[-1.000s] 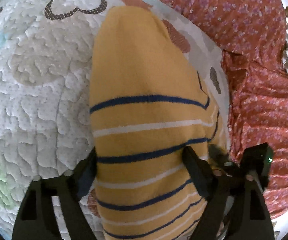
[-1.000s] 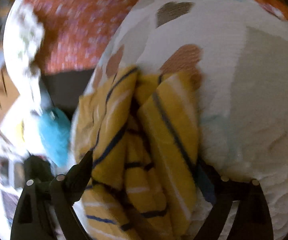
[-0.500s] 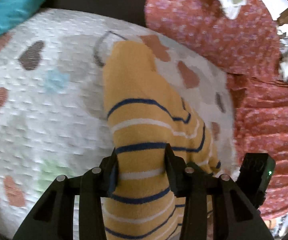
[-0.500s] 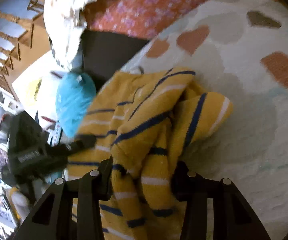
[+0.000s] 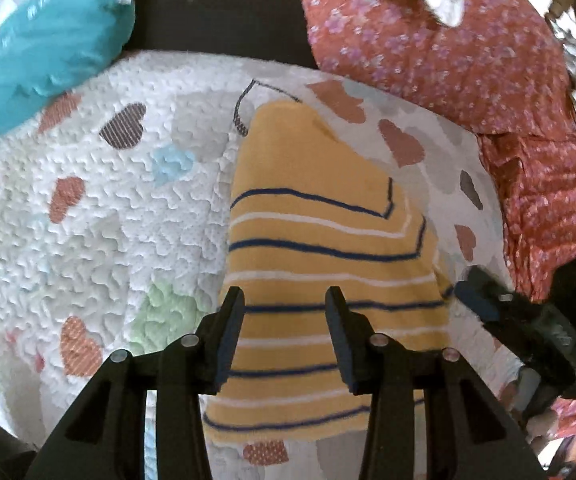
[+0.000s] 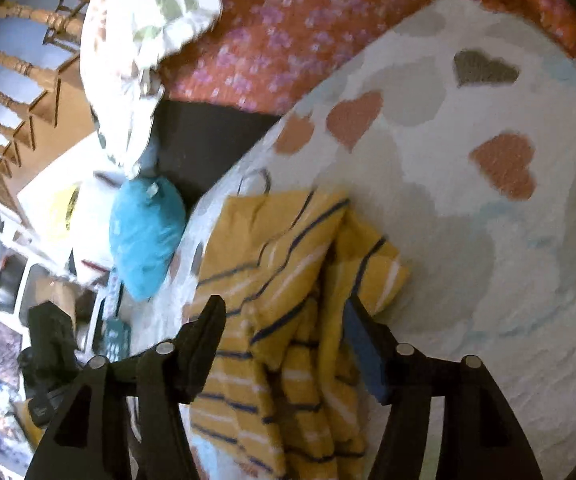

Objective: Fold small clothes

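Observation:
A small yellow garment with navy and white stripes (image 5: 319, 216) lies on a white quilt with heart prints (image 5: 100, 216). In the left wrist view it lies fairly flat, and my left gripper (image 5: 284, 308) hangs above its near part with the jaws apart and nothing between them. My right gripper shows there at the garment's right edge (image 5: 519, 320). In the right wrist view the garment (image 6: 288, 288) is bunched in loose folds, and my right gripper (image 6: 284, 320) is open above it.
A teal cushion (image 5: 48, 36) lies at the quilt's far left corner. A red floral cloth (image 5: 467, 52) covers the far and right side. A white printed cloth (image 6: 140, 40) and wooden chair backs (image 6: 12, 60) stand beyond the dark table edge (image 6: 204, 136).
Both grippers closed partway around the garment half a second ago, then opened wider and lifted back. The garment has dropped onto the quilt and lies lower and flatter.

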### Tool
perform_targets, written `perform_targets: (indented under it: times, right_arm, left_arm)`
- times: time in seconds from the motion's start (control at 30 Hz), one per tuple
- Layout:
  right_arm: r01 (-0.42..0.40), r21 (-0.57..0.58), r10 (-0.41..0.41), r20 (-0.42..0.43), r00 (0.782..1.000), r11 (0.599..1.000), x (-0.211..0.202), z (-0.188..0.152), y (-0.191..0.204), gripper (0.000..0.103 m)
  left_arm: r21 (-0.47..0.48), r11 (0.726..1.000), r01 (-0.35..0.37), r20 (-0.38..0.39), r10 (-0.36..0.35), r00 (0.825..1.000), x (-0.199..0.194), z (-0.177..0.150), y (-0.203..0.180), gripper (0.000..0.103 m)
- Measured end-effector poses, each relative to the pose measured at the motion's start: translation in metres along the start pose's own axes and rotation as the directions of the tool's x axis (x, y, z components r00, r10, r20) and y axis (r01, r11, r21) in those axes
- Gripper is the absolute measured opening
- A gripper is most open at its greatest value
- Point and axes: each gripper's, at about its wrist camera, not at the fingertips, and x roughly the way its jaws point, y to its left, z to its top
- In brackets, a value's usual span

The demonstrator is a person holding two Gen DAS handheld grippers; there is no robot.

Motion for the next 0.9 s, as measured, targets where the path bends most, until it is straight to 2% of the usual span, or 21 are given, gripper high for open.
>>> perform_targets:
  times: [0.07, 0.1, 0.13, 0.2, 0.3, 0.47, 0.6, 0.7, 0.73, 0.77, 0.83, 0.9]
  right_arm:
    - [0.005, -0.022, -0.006, -0.053, 0.999, 1.000, 0.015, -0.013, 0.005, 0.057]
    - [0.010, -0.038, -0.012, -0.078, 0.997, 0.999, 0.024, -0.019, 0.007, 0.049]
    - [0.017, -0.055, -0.022, -0.105, 0.994, 0.998, 0.034, -0.025, 0.011, 0.035]
    - [0.034, -0.074, -0.043, -0.124, 0.991, 0.997, 0.041, -0.031, 0.011, 0.024]
    - [0.019, -0.028, -0.023, -0.126, 0.992, 0.999, 0.031, -0.033, 0.003, 0.017]
    - [0.108, -0.015, -0.109, -0.145, 0.983, 0.994, 0.013, -0.040, -0.014, 0.012]
    - [0.165, 0.008, -0.160, -0.205, 0.966, 0.986, 0.023, -0.050, -0.035, 0.013]
    - [0.168, 0.050, -0.154, -0.207, 0.966, 0.985, 0.019, -0.045, -0.040, 0.038]
    - [0.154, 0.064, -0.139, -0.190, 0.972, 0.986, 0.013, -0.042, -0.039, 0.040]
    - [0.145, 0.071, -0.133, -0.151, 0.980, 0.987, 0.002, -0.038, -0.035, 0.040]
    - [0.187, 0.016, -0.187, -0.016, 0.982, 0.982, -0.022, -0.033, -0.018, 0.040]
    - [0.174, -0.042, -0.170, 0.074, 0.983, 0.984, -0.035, -0.032, -0.001, 0.040]
  left_arm:
    - [0.037, 0.999, -0.023, 0.013, 0.022, 1.000, -0.007, -0.007, -0.010, 0.041]
    - [0.057, 0.998, -0.038, 0.021, 0.037, 0.999, -0.009, -0.012, -0.016, 0.041]
    - [0.076, 0.996, -0.054, 0.028, 0.052, 0.998, -0.012, -0.017, -0.021, 0.041]
    - [0.104, 0.991, -0.083, 0.042, 0.079, 0.996, -0.014, -0.023, -0.029, 0.042]
    - [0.150, 0.977, -0.154, 0.068, 0.145, 0.987, -0.016, -0.032, -0.039, 0.042]
    - [0.202, 0.956, -0.213, 0.070, 0.203, 0.977, -0.009, -0.045, -0.047, 0.043]
    - [0.233, 0.939, -0.251, 0.053, 0.246, 0.968, 0.006, -0.056, -0.051, 0.043]
    - [0.236, 0.933, -0.273, 0.044, 0.270, 0.962, 0.009, -0.062, -0.051, 0.043]
    - [0.235, 0.932, -0.276, 0.048, 0.272, 0.961, 0.007, -0.062, -0.051, 0.043]
    - [0.236, 0.931, -0.280, 0.055, 0.275, 0.960, 0.005, -0.063, -0.051, 0.043]
    - [0.244, 0.924, -0.296, 0.078, 0.285, 0.955, 0.000, -0.064, -0.051, 0.043]
    - [0.250, 0.920, -0.302, 0.088, 0.289, 0.953, -0.004, -0.063, -0.052, 0.043]
